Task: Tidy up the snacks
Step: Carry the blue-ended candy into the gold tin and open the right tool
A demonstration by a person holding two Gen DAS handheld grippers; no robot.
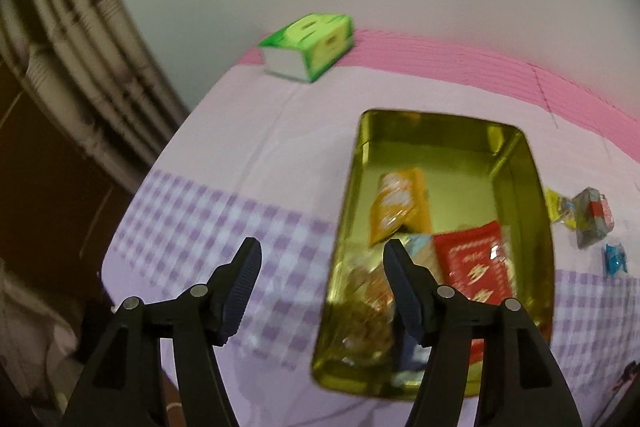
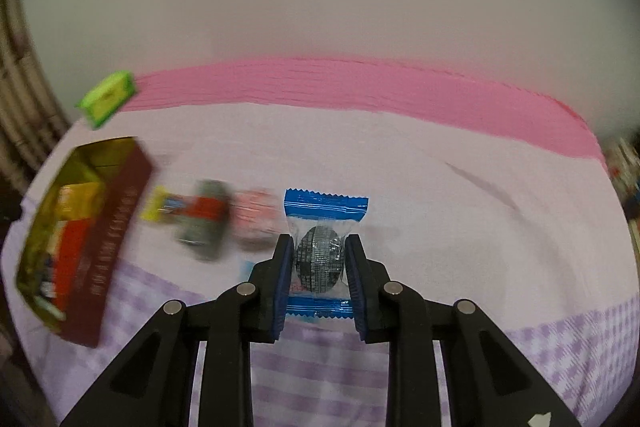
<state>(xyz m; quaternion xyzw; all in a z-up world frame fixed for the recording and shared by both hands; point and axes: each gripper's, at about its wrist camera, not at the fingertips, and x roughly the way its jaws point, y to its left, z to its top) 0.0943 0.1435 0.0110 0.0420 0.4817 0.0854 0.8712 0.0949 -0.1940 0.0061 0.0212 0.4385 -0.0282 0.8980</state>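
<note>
Two grippers over a bed sheet (image 2: 400, 163), lilac with a purple check band near the front and a pink stripe along the far edge. Left gripper (image 1: 322, 277) spread apart and empty, one finger above the checked cloth, the other above the near end of a gold tin (image 1: 536, 187). Inside the tin: a yellow packet (image 1: 396, 205) toward the middle, a red packet (image 1: 476, 267) beside it at the near right, and a crinkly clear-wrapped snack (image 1: 364, 291) at the near left, partly hidden behind the finger. Right gripper (image 2: 320, 257) clenched on a small wrapped snack (image 2: 320, 255), clear film with blue crimped ends and a dark round piece inside, pads pressing both sides of it, held clear above the sheet. Loose on the sheet between tin and held snack, all blurred: a yellow-ended packet (image 2: 158, 205), a grey and red packet (image 2: 204, 223), a pink packet (image 2: 256, 219). From the left wrist view, the same loose pile just right of the tin, plus a small blue wrapper (image 1: 616, 259) near the edge of the picture. Tin's outer wall dark red with gold lettering, seen from the right wrist view. Green tissue pack (image 1: 308, 45) at the far left corner of the sheet, well apart from the tin. Plain pale wall behind.
</note>
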